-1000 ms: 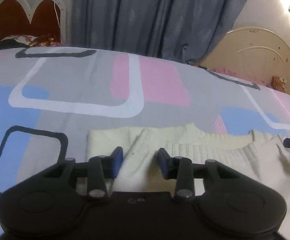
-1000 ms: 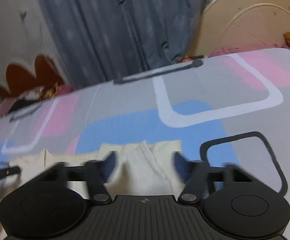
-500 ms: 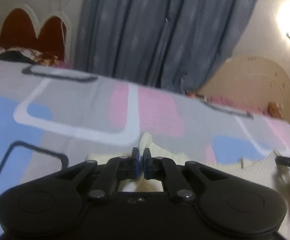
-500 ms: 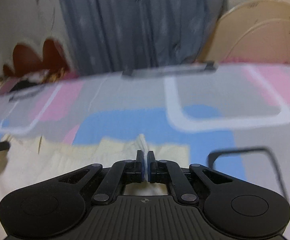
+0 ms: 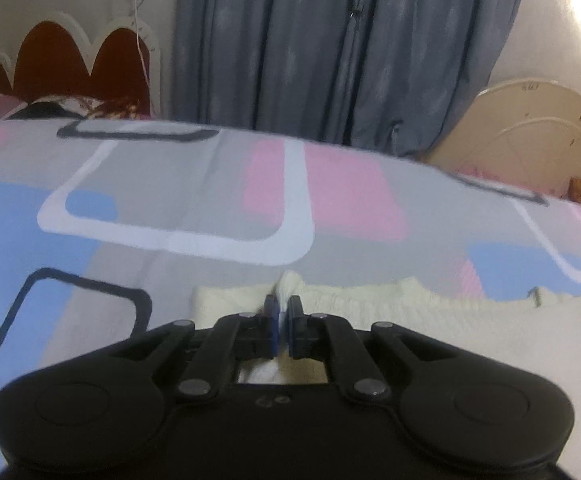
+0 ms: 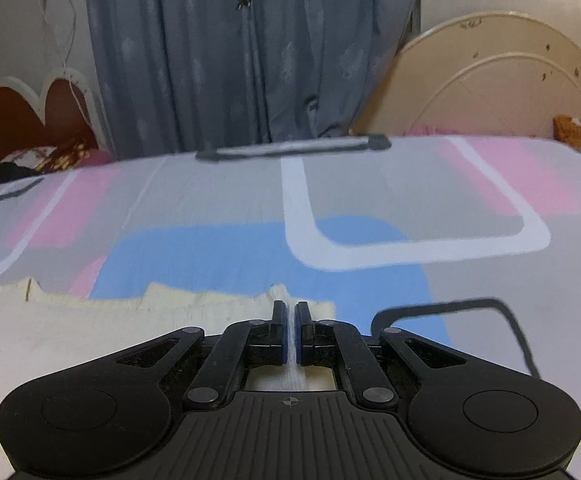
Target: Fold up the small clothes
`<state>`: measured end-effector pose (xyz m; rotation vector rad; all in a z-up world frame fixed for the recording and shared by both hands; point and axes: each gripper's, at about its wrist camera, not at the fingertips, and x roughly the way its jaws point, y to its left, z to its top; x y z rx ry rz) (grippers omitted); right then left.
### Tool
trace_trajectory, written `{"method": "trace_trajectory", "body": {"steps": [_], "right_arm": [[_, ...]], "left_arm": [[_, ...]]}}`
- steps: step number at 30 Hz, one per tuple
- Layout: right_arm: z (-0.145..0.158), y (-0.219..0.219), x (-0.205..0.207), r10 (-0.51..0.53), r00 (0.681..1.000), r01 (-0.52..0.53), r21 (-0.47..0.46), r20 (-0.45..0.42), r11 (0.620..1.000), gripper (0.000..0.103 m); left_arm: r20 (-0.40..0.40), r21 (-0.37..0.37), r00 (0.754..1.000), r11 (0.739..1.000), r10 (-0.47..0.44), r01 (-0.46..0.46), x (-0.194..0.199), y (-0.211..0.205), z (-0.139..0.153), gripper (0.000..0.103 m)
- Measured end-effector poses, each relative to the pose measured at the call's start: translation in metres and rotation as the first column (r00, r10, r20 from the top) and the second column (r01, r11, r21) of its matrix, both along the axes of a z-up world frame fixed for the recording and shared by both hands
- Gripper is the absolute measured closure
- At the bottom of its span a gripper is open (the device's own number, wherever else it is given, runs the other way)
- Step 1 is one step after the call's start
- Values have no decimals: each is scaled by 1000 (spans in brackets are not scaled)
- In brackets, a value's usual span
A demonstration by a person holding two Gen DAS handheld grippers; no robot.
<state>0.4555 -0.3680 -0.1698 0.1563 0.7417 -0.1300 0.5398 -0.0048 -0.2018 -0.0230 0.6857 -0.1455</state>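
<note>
**Both claws clamped on the knit garment**

Cream knit garment (image 5: 430,320) lies flat on the bed (image 5: 178,184), spread just ahead of and beneath both claws. Left claw (image 5: 283,312) is closed on a pinched fold of its edge, fabric bunching up past the tips. Right claw (image 6: 290,316) likewise grips a thin ridge of knit. Grey-blue curtain (image 6: 250,52) hangs beyond the bed.

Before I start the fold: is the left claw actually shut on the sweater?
Shut on it. The left claw pinches a raised tuft of the cream sweater between its blue pads.
</note>
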Motion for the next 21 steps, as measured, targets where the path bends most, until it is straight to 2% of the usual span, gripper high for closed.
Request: {"method": "trace_trajectory", "body": {"steps": [3, 4, 8, 11, 16, 21], "right_arm": [[-7, 6, 3, 23, 999, -24, -24, -39, 999, 100], [-4, 6, 3, 22, 999, -23, -29, -37, 999, 100], [13, -5, -6, -18, 1000, 19, 39, -9, 999, 100], [28, -1, -16, -14, 1000, 13, 52, 25, 999, 100], [39, 24, -32, 49, 998, -53, 105, 32, 993, 100], [34, 68, -49, 175, 985, -174, 121, 8, 977, 100]], "left_arm": [[-14, 14, 1000, 1000, -1, 1, -2, 0, 1, 89], [-9, 19, 1000, 1000, 11, -10, -4, 1, 3, 77], [17, -6, 997, 998, 70, -70, -20, 18, 13, 54], [29, -47, 997, 996, 73, -72, -37, 28, 25, 54], [65, -33, 997, 999, -28, 30, -72, 9, 40, 54], [28, -16, 994, 994, -110, 110, -93, -21, 26, 54]]}}
